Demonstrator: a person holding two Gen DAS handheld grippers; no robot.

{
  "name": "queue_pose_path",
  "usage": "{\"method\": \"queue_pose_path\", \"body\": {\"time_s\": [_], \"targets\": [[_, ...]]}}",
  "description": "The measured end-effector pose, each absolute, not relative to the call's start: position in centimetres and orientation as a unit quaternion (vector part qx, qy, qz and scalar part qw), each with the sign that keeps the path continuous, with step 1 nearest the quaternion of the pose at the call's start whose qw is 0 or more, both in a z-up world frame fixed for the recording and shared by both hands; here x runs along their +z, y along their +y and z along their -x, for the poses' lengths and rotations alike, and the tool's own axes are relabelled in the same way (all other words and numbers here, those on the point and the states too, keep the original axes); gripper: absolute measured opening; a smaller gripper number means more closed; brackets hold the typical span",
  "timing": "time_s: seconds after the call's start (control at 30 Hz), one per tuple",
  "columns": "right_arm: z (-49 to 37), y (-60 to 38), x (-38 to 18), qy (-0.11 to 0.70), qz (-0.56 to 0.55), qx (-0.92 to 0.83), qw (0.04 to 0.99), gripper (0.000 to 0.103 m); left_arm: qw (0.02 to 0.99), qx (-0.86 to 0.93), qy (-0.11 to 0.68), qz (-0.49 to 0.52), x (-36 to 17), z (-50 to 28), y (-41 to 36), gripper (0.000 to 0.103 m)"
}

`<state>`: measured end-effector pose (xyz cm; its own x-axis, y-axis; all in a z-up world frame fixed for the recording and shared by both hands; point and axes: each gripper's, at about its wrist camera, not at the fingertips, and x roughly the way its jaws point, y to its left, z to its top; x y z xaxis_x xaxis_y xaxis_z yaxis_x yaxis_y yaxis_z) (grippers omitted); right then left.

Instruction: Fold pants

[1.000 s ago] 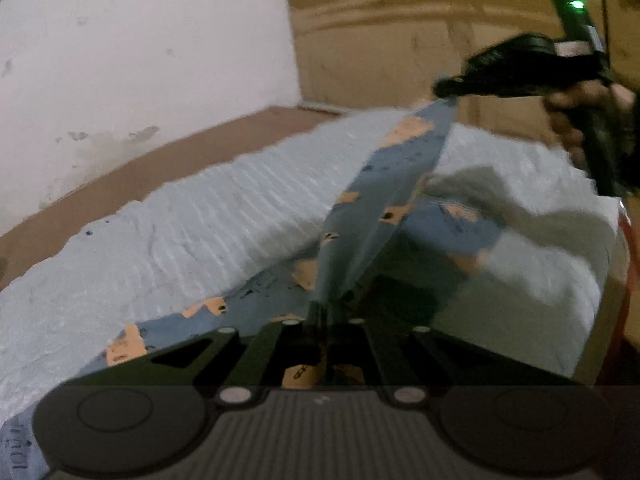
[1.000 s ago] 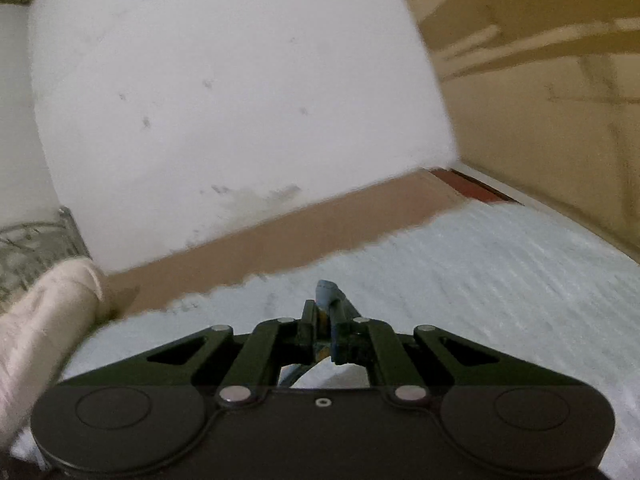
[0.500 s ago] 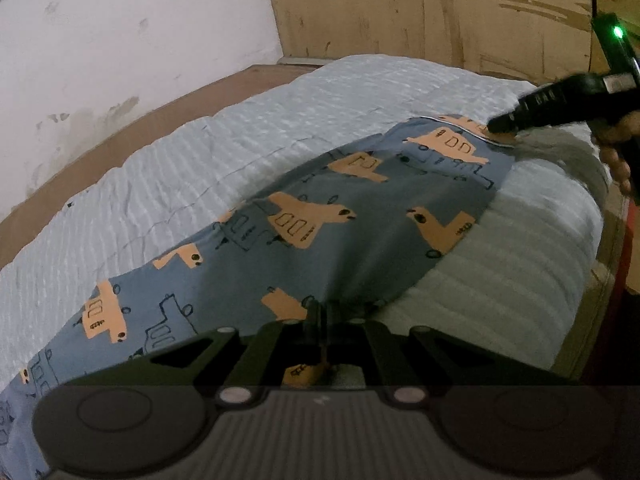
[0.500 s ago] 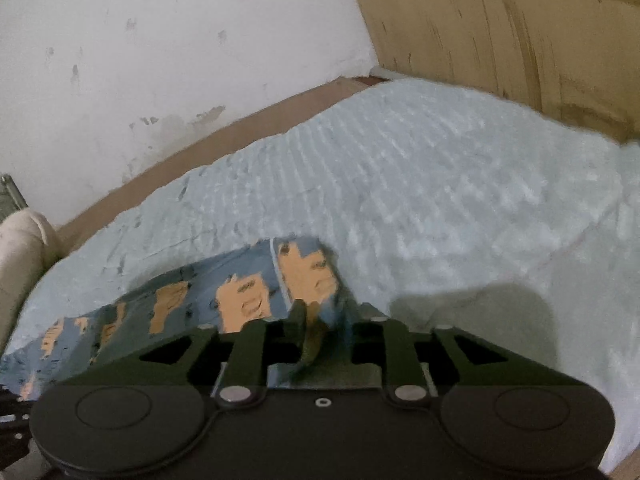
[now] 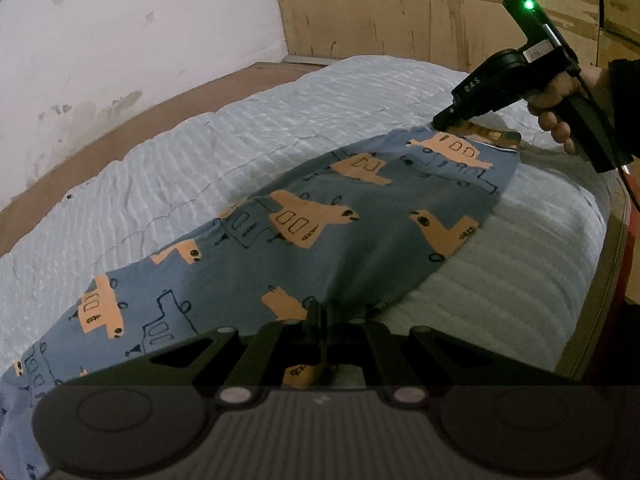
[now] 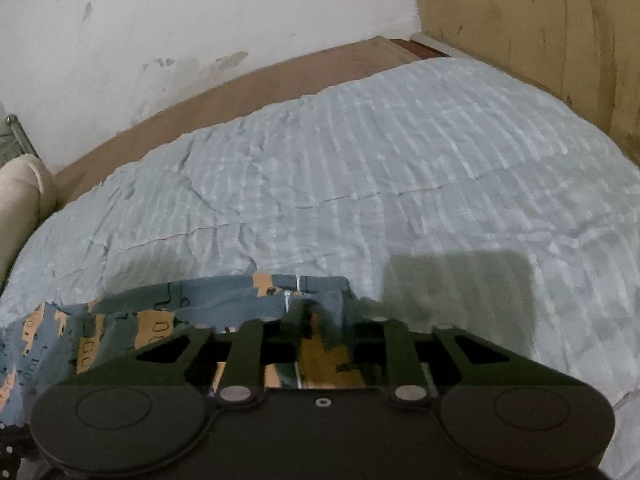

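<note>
Since a second ago the pants [image 5: 320, 240] have dropped from hanging taut in the air between the two grippers to lying spread flat on the bed [image 5: 280, 120]; half a second ago they were already down, and little has shifted since.

Largest in view is the bed, covered by a pale blue ribbed quilt [image 6: 400, 160], with a brown frame edge along its far side against a white wall [image 5: 120, 40] and a wooden panel [image 5: 440, 20] at the head end. Blue-grey with orange vehicle prints, the pants run along the near edge of the bed, stretched between the two grippers, their far end reaching toward the near right corner of the quilt.

At that far end the right gripper [image 5: 444, 122] touches down, held in the person's right hand [image 5: 560, 100], with a green light glowing on its top. In its own view the right gripper [image 6: 316, 312] has its jaws clenched together on the hem of the pants [image 6: 240, 300].

Closest to its camera, the left gripper [image 5: 320, 316] has its jaws pressed together, pinching a fold of the fabric at the near edge.
</note>
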<state>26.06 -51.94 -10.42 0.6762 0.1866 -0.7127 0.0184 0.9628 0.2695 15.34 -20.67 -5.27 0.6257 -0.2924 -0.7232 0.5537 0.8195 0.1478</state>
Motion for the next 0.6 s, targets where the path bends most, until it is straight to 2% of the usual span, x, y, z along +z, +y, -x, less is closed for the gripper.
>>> {"method": "queue_pose_path", "body": {"time_s": [0.07, 0.13, 0.47, 0.6], "targets": [[-26.0, -51.8, -10.1, 0.398, -0.124, 0.050, 0.908, 0.006, 0.884, -0.239, 0.360, -0.179, -5.2, -15.3, -20.6, 0.001], [-25.9, -51.6, -9.6, 0.392, -0.114, 0.053, 0.912, 0.004, 0.885, -0.238, 0.359, -0.174, -5.2, -15.3, -20.5, 0.001], [-26.2, -50.1, -4.1, 0.286, -0.057, 0.051, 0.955, 0.003, 0.925, -0.203, 0.279, -0.161, -1.3, -14.6, -20.4, 0.001], [-27.5, -50.3, -4.6, 0.308, -0.052, 0.044, 0.949, 0.003, 0.908, -0.212, 0.316, -0.176, -2.8, -15.4, -21.4, 0.002]]}}
